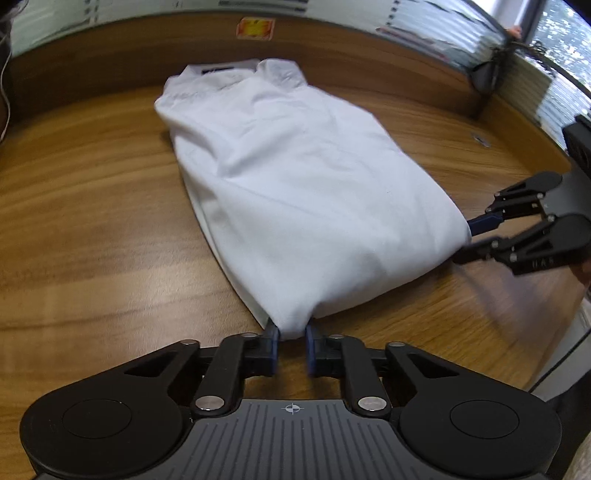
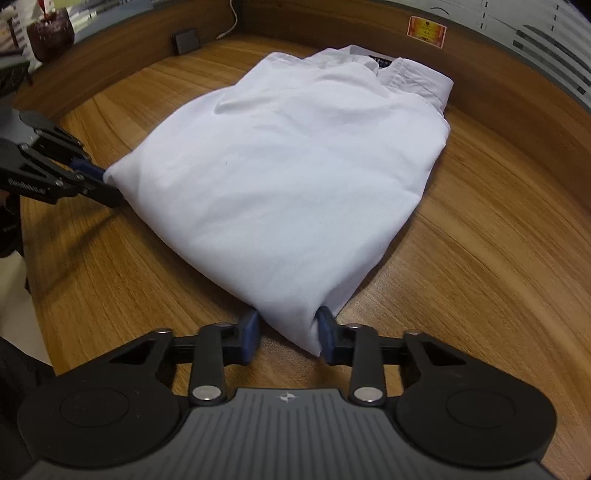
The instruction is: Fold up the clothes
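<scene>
Even, fairly bright indoor light fills both views, with daylight entering through a window [image 1: 565, 33] at the upper right of the left wrist view. Fisheye bending curves the table [image 2: 480, 258] edges. Motion blur softens the wood grain, perhaps strongest toward the corners.

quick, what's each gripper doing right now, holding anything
left gripper: shut on the near left corner of the white shirt.
right gripper: jaws around the shirt's near right corner; cannot tell if they grip it.
</scene>
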Action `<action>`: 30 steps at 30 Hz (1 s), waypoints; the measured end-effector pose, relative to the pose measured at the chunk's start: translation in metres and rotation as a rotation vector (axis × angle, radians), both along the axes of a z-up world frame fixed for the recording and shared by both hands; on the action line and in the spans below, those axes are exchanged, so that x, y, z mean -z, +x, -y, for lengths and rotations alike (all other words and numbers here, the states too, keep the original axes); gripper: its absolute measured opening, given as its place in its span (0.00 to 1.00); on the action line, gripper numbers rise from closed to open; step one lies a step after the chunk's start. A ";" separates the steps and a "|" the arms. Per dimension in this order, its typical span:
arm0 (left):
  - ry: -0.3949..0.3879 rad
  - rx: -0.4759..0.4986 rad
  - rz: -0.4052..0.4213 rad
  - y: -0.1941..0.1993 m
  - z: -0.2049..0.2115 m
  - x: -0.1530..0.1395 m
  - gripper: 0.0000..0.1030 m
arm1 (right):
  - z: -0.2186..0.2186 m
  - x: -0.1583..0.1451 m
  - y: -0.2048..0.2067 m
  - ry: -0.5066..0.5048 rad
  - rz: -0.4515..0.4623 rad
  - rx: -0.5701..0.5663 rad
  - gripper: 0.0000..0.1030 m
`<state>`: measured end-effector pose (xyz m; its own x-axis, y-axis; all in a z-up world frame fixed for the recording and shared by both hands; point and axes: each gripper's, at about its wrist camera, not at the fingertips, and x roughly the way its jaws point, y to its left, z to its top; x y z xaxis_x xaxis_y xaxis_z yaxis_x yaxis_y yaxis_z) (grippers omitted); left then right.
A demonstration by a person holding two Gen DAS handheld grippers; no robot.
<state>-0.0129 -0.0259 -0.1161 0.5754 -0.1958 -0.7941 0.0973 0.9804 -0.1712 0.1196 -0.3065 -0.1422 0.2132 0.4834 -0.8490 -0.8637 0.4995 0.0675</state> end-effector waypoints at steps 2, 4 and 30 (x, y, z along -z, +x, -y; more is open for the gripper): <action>0.011 0.017 0.019 -0.004 0.003 -0.005 0.11 | 0.003 -0.006 0.002 0.015 -0.013 0.006 0.24; 0.003 0.029 0.030 -0.010 0.004 -0.012 0.11 | 0.007 -0.015 -0.001 0.025 -0.013 0.005 0.22; -0.310 -0.142 0.028 0.010 -0.050 -0.114 0.10 | 0.019 -0.135 0.034 0.194 -0.222 0.252 0.15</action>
<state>-0.0034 0.0239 -0.0016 0.6353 -0.3416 -0.6926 -0.0279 0.8861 -0.4627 0.1540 -0.3252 -0.0070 0.1676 0.5951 -0.7860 -0.6690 0.6542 0.3527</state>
